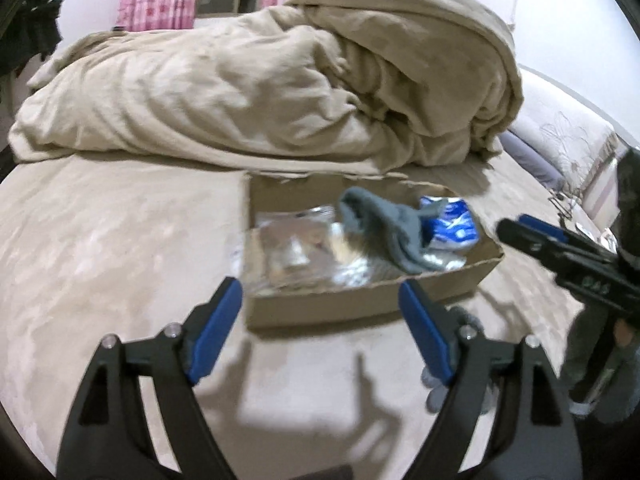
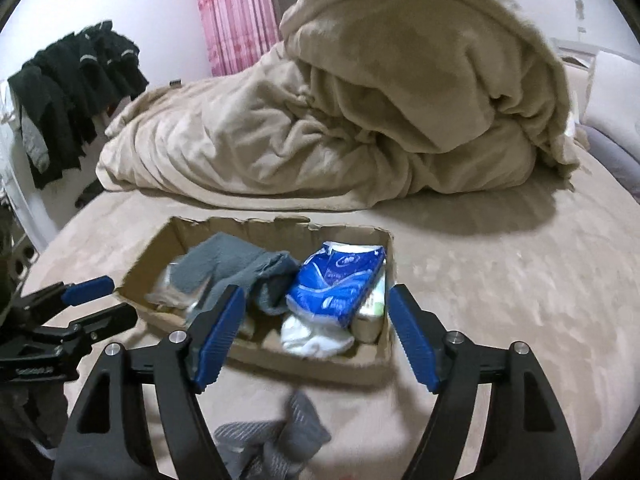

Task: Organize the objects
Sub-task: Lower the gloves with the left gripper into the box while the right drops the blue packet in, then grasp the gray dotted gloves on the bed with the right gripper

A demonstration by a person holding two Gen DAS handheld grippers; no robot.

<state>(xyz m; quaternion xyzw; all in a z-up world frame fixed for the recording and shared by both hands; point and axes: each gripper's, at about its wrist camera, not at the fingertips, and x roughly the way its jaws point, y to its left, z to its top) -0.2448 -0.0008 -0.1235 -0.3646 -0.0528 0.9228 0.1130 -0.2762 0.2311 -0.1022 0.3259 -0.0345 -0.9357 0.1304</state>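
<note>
Both hand-held grippers, left point(image 1: 320, 320) and right point(image 2: 316, 332), gape empty; the crumpled grey ribbed sock point(image 2: 276, 444) on the bed beside the shallow torn cardboard box point(image 2: 320, 368) risks being overlooked or snagged.

box point(image 2: 320, 370): brown cardboard, showing matt, its top edges looking torn and rough.
sock point(image 2: 244, 270): grey knit cloth, looking soft and matt.
pack point(image 2: 340, 284): blue and white plastic film, shining glossy.
bag point(image 1: 288, 248): clear plastic, glinting and creasing.
blanket point(image 1: 260, 88): beige fleece, lying plush and rumpled.
bed point(image 2: 500, 280): beige velvety cloth, catching light in patches.
left claw point(image 1: 322, 320): matt black plastic, blue ribbed pads point(image 1: 218, 330), metal pins gleaming.
right claw point(image 2: 316, 332): looking the same.
</note>
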